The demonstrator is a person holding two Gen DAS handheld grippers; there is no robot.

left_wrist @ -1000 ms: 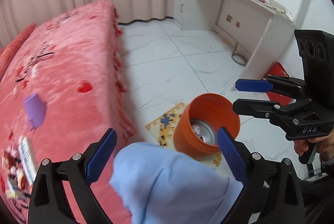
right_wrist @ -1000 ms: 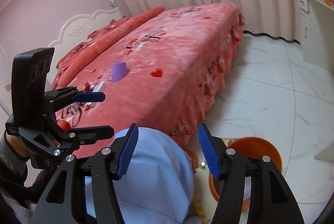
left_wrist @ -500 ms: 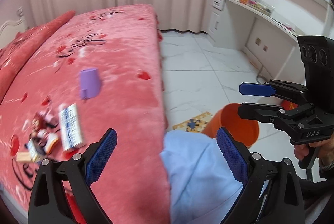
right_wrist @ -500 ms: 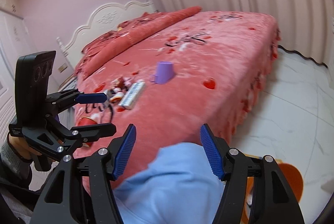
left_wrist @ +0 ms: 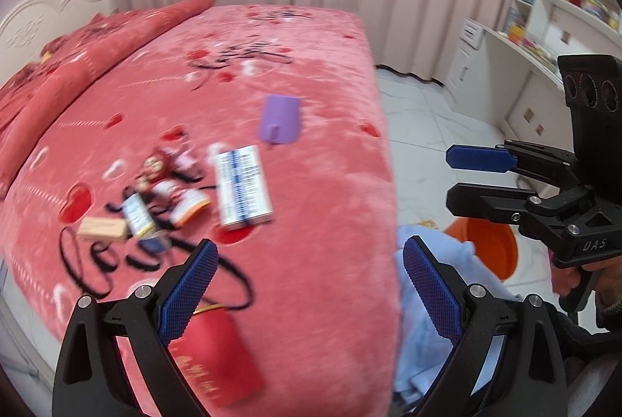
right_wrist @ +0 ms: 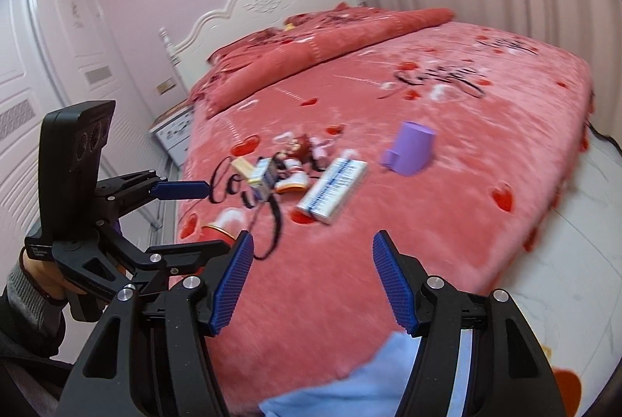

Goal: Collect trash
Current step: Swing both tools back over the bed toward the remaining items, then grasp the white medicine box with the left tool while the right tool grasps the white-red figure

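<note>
Trash lies in a loose pile on the pink bed (left_wrist: 318, 75): a white-and-blue box (left_wrist: 243, 187), a purple cup (left_wrist: 280, 119) on its side, several small packets (left_wrist: 155, 191), a tan box (left_wrist: 102, 228) and a red can (left_wrist: 217, 355). My left gripper (left_wrist: 308, 244) hovers open over the bed's near edge, close above the red can, with nothing between its fingers. My right gripper (left_wrist: 451, 178) is off to the right over the floor, also open with nothing in it. In the right wrist view it (right_wrist: 313, 238) faces the box (right_wrist: 332, 189) and the cup (right_wrist: 412, 149).
An orange bin (left_wrist: 486, 246) stands on the white tiled floor beside the bed, partly hidden by light blue fabric (left_wrist: 427, 300). A white desk with shelves (left_wrist: 505, 51) runs along the right wall, curtains hang behind the bed, and a nightstand (right_wrist: 175, 133) sits by the headboard.
Both wrist views have swung from the floor and the orange bin toward the bed, so the pile now lies ahead. Both grippers stayed open with nothing in them.
</note>
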